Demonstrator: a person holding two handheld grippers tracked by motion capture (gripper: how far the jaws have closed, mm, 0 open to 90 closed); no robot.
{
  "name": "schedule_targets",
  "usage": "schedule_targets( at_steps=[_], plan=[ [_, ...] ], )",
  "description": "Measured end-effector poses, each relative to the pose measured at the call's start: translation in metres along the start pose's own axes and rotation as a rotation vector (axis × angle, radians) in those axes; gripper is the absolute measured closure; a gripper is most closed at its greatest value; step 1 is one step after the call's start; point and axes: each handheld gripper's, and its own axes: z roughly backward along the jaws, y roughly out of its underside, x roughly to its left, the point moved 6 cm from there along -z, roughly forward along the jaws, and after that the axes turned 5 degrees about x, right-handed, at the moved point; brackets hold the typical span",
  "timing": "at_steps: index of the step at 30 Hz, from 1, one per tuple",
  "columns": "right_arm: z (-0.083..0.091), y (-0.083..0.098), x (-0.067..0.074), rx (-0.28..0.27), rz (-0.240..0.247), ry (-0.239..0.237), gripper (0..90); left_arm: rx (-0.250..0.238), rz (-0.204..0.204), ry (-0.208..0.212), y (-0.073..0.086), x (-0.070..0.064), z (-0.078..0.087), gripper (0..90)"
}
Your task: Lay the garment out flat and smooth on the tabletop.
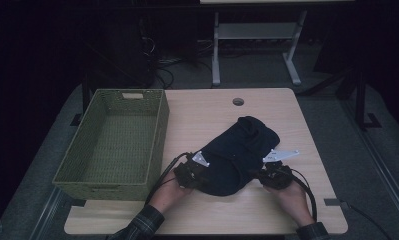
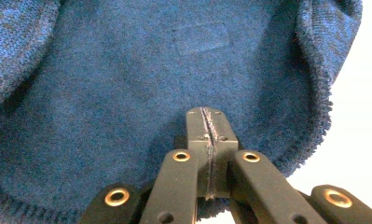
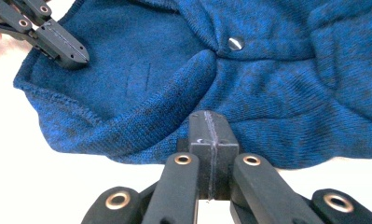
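High view: dark blue knitted garment (image 1: 237,155) on wooden tabletop (image 1: 197,120), pinched by both closed hand-held grippers (image 1: 199,172), green woven basket (image 1: 114,142) unfilled.

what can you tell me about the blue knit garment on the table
The blue knit garment lies bunched on the wooden table, right of the green basket. It looks like soft, speckled wool with ribbed edging, a sewn label patch and one silvery snap. The left gripper is shut, its tips on the fabric near the hem; the shut right gripper meets the opposite edge.
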Motion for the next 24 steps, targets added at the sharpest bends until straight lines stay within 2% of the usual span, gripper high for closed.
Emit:
schedule_targets(
  at_steps=[2,4,6,7,10,14,17,18,19,20,21,24],
  plan=[
    [-0.002,0.0,0.0,-0.001,0.003,0.001,90.0,-0.002,0.001,0.004,0.0,0.0,0.0,89.1],
    [-0.008,0.002,0.001,0.024,0.001,0.005,90.0,-0.005,0.009,0.014,0.0,0.0,0.0,88.0],
    [-0.014,0.005,0.001,0.065,0.017,0.03,90.0,0.004,0.013,0.024,0.0,0.0,0.0,85.7],
    [-0.015,0.006,0.0,0.068,0.035,0.035,90.0,0.008,0.016,0.022,-0.001,0.0,0.0,85.2],
    [-0.016,0.005,0.001,0.069,0.027,0.029,90.0,0.019,0.012,0.014,-0.003,0.001,0.001,83.8],
    [-0.016,0.005,0.001,0.07,0.035,0.033,90.0,0.006,0.025,-0.003,-0.012,0.004,0.006,86.3],
    [-0.016,0.005,0.001,0.072,0.043,0.035,90.0,-0.003,0.012,-0.02,-0.027,0.009,0.014,89.9],
    [-0.016,0.005,0.001,0.072,0.043,0.035,90.0,-0.003,0.012,-0.02,-0.027,0.009,0.014,90.0],
    [-0.016,0.005,0.001,0.073,0.047,0.035,90.0,-0.01,0.011,-0.028,-0.037,0.013,0.016,90.0],
    [-0.016,0.005,0.001,0.073,0.047,0.035,90.0,-0.01,0.011,-0.028,-0.037,0.013,0.016,90.0],
    [-0.016,0.005,0.001,0.074,0.046,0.036,90.0,-0.017,0.014,-0.046,-0.048,0.018,0.016,90.0],
    [-0.016,0.005,0.001,0.076,0.046,0.039,90.0,-0.026,0.009,-0.081,-0.066,0.028,0.015,90.0]
  ],
)
